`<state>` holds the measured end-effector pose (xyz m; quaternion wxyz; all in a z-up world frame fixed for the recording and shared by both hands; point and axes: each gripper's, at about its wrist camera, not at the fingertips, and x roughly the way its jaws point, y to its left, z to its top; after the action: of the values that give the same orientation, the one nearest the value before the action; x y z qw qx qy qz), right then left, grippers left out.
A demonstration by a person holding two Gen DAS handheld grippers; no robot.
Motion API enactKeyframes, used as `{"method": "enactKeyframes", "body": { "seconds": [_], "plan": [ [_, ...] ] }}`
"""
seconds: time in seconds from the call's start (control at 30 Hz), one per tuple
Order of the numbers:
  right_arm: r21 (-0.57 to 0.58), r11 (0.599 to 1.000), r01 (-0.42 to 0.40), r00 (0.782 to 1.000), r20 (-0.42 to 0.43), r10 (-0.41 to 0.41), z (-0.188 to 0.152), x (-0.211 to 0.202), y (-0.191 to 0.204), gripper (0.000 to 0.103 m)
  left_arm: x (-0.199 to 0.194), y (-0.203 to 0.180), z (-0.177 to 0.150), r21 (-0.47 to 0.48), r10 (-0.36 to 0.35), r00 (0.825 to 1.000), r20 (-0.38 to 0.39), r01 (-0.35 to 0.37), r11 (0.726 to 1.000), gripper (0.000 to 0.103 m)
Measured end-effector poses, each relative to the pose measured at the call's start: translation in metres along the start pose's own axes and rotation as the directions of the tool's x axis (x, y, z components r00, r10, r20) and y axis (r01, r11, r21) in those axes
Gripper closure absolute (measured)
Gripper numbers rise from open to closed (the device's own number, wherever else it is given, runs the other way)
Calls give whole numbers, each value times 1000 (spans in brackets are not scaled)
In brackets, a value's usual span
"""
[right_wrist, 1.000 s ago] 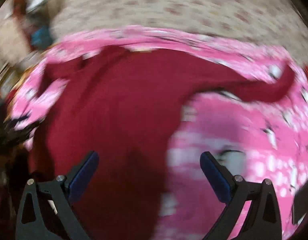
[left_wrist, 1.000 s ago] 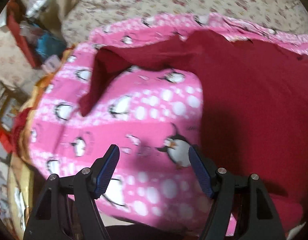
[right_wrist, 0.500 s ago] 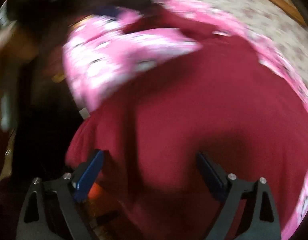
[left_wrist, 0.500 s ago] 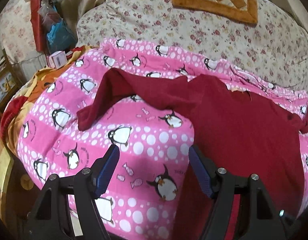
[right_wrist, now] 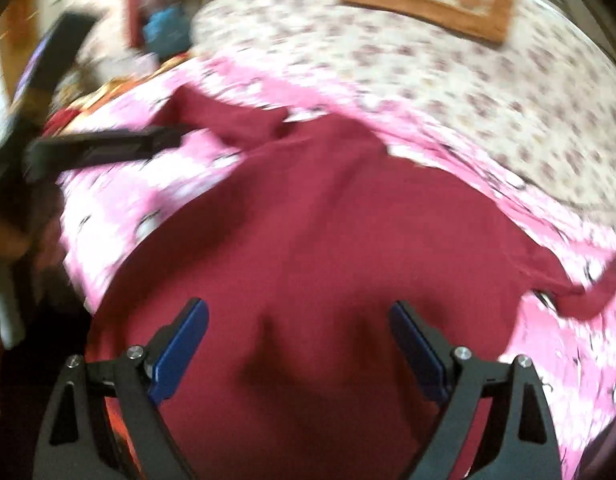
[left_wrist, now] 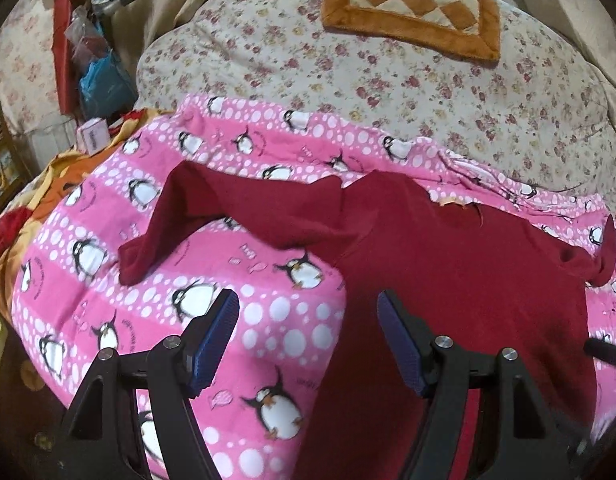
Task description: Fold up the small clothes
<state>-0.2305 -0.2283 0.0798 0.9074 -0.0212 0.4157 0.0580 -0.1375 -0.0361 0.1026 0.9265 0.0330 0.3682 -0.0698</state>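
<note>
A dark red long-sleeved top (left_wrist: 448, 280) lies spread flat on a pink penguin blanket (left_wrist: 155, 240), one sleeve (left_wrist: 211, 216) stretched left, the other at the right edge (left_wrist: 600, 256). My left gripper (left_wrist: 308, 308) is open and empty above the blanket beside the top's left side. My right gripper (right_wrist: 297, 316) is open and empty above the top's lower body (right_wrist: 328, 260). The right wrist view is blurred; the left gripper (right_wrist: 107, 146) shows at its left.
The blanket covers a bed with a floral quilt (left_wrist: 388, 80) behind it and an orange checkered cushion (left_wrist: 412, 4) at the back. Bags and clutter (left_wrist: 95, 72) stand at the far left. The bed's near edge drops off at the lower left.
Both grippers have pulled back and up from the top, so more of the bed shows. The right gripper swung from the top's right side across to over its lower body. Both stayed open.
</note>
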Motion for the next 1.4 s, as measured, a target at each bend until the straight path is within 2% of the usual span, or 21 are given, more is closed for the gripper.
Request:
{"method": "enactKeyframes", "body": {
  "seconds": [0.23,0.4,0.53,0.63,0.9,1.4],
  "plan": [
    [126,990,70,997,21,-73,20,16,-37,9,9,-14,7,13,-24,1000,5,24,1000,50],
    [148,985,88,996,17,-91,30,25,-40,9,18,-18,9,13,-35,999,5,35,999,50],
    [188,974,127,990,36,-136,39,29,-45,9,25,-22,6,16,-38,999,-1,38,999,51],
    [223,963,150,986,34,-161,41,34,-51,9,29,-23,5,18,-20,1000,7,20,1000,51],
    [249,953,172,984,-6,-176,40,52,-58,9,41,-19,3,-4,-12,1000,-1,12,1000,51],
    [302,940,162,987,-31,-160,36,67,-64,9,49,-13,0,-23,-5,1000,-12,5,1000,51]
  ]
}}
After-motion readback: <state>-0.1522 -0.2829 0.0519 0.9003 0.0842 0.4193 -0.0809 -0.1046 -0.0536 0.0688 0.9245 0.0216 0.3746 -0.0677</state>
